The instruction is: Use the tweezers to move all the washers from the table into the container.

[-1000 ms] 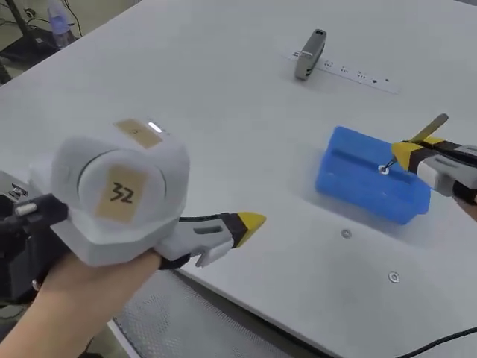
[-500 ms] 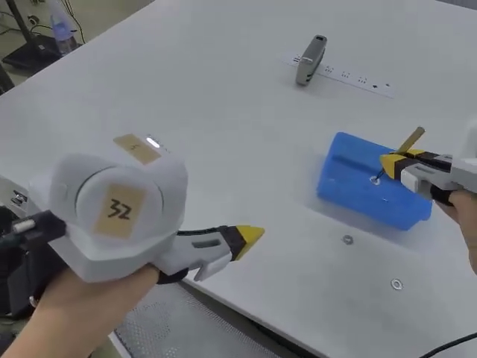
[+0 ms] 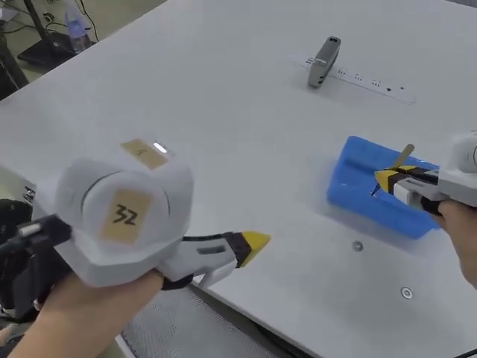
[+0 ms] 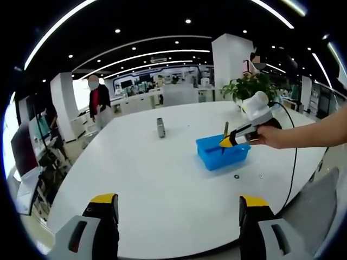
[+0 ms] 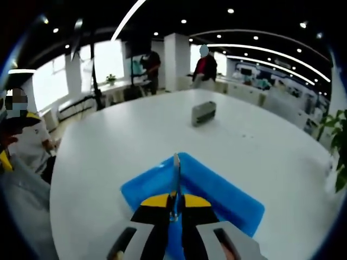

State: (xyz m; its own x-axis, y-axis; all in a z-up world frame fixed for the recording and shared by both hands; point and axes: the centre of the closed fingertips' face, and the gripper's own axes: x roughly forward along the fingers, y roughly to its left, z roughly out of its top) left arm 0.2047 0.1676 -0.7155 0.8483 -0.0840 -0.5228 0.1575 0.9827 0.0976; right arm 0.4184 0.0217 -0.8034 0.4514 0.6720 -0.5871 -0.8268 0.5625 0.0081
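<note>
tweezers (image 5: 176, 179) over the blue container (image 3: 358, 160), drop-off step

right gripper (image 3: 386, 179) jaws clamp the tweezers, tips above the container; too small to tell if they carry anything. a washer (image 3: 358, 246) lies on the table (image 3: 223, 112) just beside it, a second washer (image 3: 406, 293) farther out. left gripper (image 3: 253, 240) idle, jaws wide apart. next, probably: reach the nearer one and pinch its rim.
</note>
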